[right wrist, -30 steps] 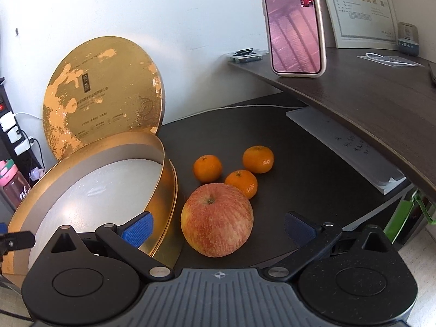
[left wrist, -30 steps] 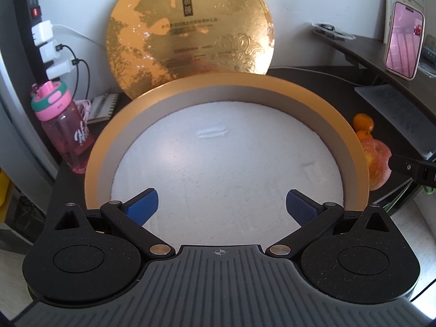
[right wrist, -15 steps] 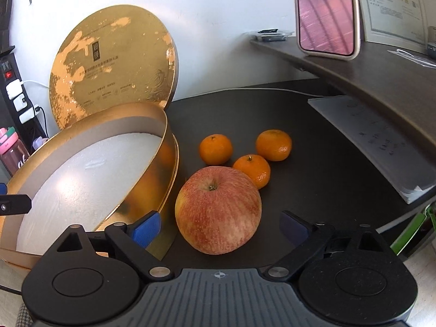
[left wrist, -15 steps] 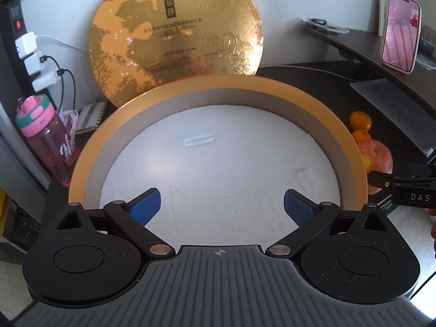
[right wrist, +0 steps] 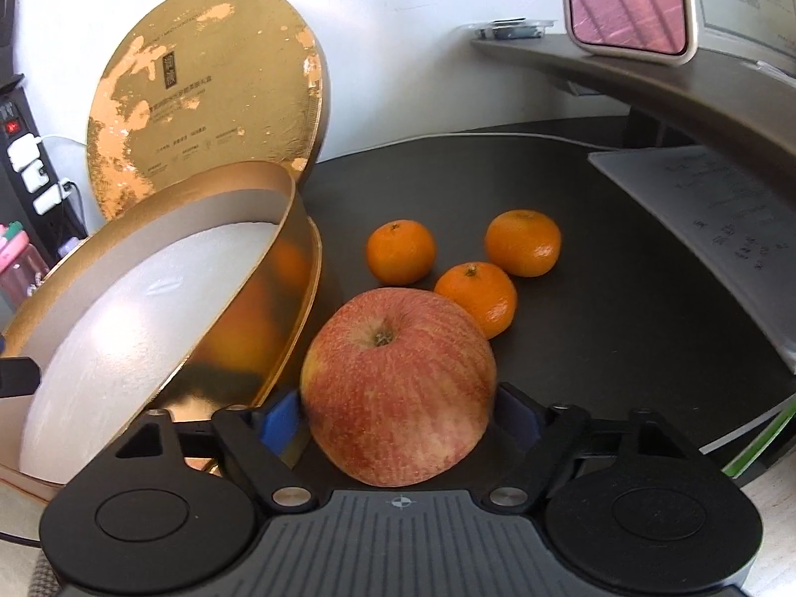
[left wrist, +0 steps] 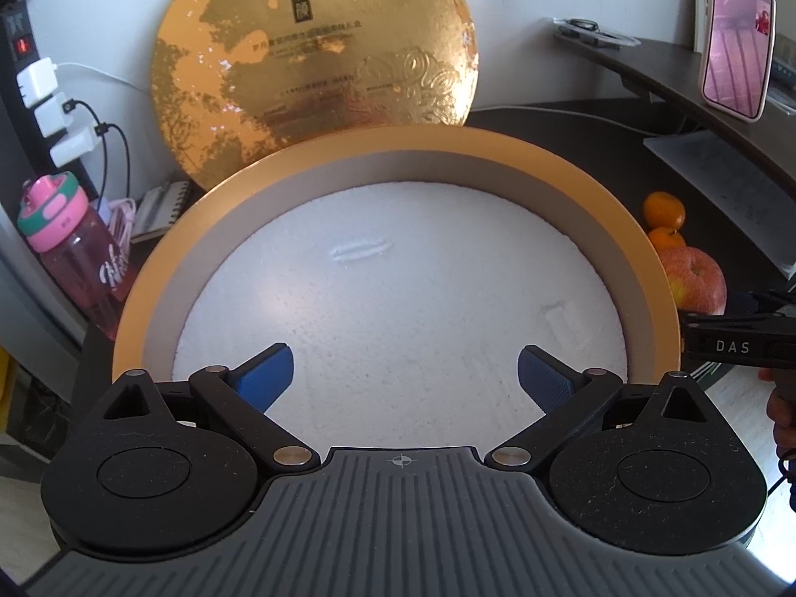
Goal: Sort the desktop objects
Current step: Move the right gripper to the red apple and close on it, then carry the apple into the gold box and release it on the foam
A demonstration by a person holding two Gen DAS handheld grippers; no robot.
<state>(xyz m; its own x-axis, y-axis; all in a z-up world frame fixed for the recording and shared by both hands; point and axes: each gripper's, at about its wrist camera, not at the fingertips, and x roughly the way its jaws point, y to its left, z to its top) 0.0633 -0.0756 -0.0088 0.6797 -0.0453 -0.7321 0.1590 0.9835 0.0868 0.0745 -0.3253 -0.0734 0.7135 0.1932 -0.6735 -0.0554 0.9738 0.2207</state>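
table (right wrist: 572,328): dark top; carried the box, the fruit and a white paper sheet (right wrist: 706,209) at the right.
round gold box (left wrist: 642,248): biggest item, open, white foam floor, nothing in it. Sat at the table's left, just beside the apple; its wall mirrored the fruit.
gold lid (left wrist: 318,54): stood on edge behind the box, leaning on the wall.
left gripper (left wrist: 404,373): jaws spread wide over the box's near part, nothing between the blue pads.
right gripper (right wrist: 395,415): jaws were closing with the apple between them. Blue pads sat at the apple's two flanks; contact could not be told, since the fruit hid the pad faces.
apple (right wrist: 398,388): red-yellow, stem up, on the table right in front of the right gripper, filling the gap between the fingers.
tangerines: three behind the apple. Nearest (right wrist: 477,298) was tucked against the apple's far right side, one further left (right wrist: 400,251), one further right (right wrist: 522,241).
pink bottle (left wrist: 74,244): left of the box, upright.
phone (left wrist: 739,40): propped upright on the raised shelf at right.
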